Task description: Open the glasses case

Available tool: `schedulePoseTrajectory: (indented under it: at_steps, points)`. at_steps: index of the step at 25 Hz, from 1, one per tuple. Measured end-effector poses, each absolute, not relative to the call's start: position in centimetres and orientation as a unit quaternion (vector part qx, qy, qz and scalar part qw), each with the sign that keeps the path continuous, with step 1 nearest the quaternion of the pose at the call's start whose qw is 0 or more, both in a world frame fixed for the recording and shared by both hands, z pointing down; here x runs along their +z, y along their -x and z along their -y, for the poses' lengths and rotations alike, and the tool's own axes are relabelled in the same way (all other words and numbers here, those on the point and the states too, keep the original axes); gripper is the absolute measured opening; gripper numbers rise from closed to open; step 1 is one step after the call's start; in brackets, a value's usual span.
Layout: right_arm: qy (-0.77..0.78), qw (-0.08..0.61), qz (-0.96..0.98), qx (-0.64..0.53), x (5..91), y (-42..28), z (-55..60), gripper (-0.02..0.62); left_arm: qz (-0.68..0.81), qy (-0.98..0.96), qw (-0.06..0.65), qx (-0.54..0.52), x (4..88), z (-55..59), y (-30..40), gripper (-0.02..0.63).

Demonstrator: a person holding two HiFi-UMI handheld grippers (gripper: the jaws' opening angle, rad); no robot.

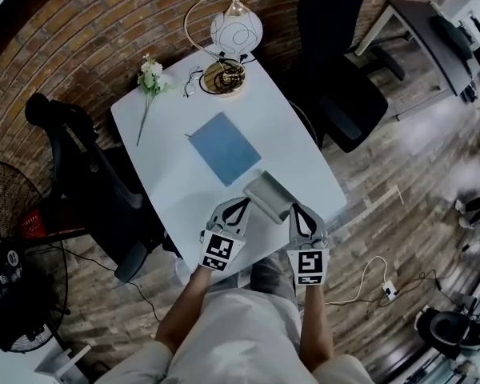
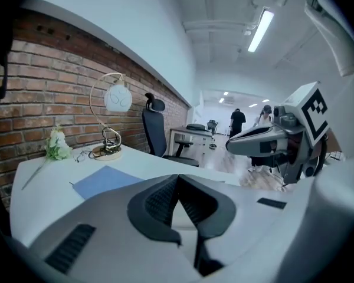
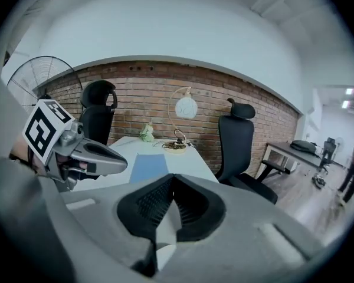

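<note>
The grey-green glasses case [image 1: 268, 194] lies on the white table [image 1: 168, 174] near its front edge, and from above I cannot tell how its lid stands. My left gripper [image 1: 242, 206] hovers at the case's left end, my right gripper [image 1: 296, 211] at its right end. In the left gripper view the left gripper's [image 2: 177, 175] pads meet with nothing between them. The right gripper's [image 3: 172, 177] pads do the same in its own view. Each gripper view shows the other gripper beside it with its jaws together and bare. The case is hidden in both gripper views.
A blue notebook [image 1: 224, 147] lies mid-table. At the far end stand a gold hoop lamp [image 1: 228, 34], a flower [image 1: 150, 77] and a pair of glasses [image 1: 194, 81]. Black office chairs [image 1: 340, 94] [image 1: 88, 174] flank the table. A fan [image 1: 16, 254] stands at left.
</note>
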State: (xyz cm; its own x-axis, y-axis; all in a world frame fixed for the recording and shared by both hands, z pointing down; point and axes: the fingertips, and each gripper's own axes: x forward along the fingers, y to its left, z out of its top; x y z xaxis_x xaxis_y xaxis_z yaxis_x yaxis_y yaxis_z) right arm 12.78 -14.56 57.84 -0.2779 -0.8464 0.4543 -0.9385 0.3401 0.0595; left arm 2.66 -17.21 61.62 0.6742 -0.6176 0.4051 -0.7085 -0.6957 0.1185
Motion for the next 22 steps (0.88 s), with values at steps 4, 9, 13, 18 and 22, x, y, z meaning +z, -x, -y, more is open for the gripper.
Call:
schedulePoseTrajectory:
  at_steps: [4,9,13,18,22]
  points:
    - [-0.578,0.192,0.787,0.097,55.7,-11.9,13.4,0.008,0.37,-0.914,0.105,0.127,57.7,16.4,-1.5,0.003]
    - [-0.59,0.18,0.783,0.072,52.9,-10.3,11.7,0.008,0.371,-0.921,0.075,0.09,53.7,14.8,0.0,0.003]
    - [-0.601,0.17,0.779,0.051,50.6,-9.4,10.2,0.007,0.368,-0.925,0.06,0.07,51.5,13.4,0.8,0.003]
    - [-0.61,0.16,0.775,0.031,48.3,-9.0,8.7,0.007,0.362,-0.929,0.048,0.053,49.4,11.9,0.9,0.003]
    - [-0.609,0.155,0.777,0.026,47.9,-9.5,8.3,0.008,0.364,-0.929,0.047,0.051,49.1,11.3,0.4,0.003]
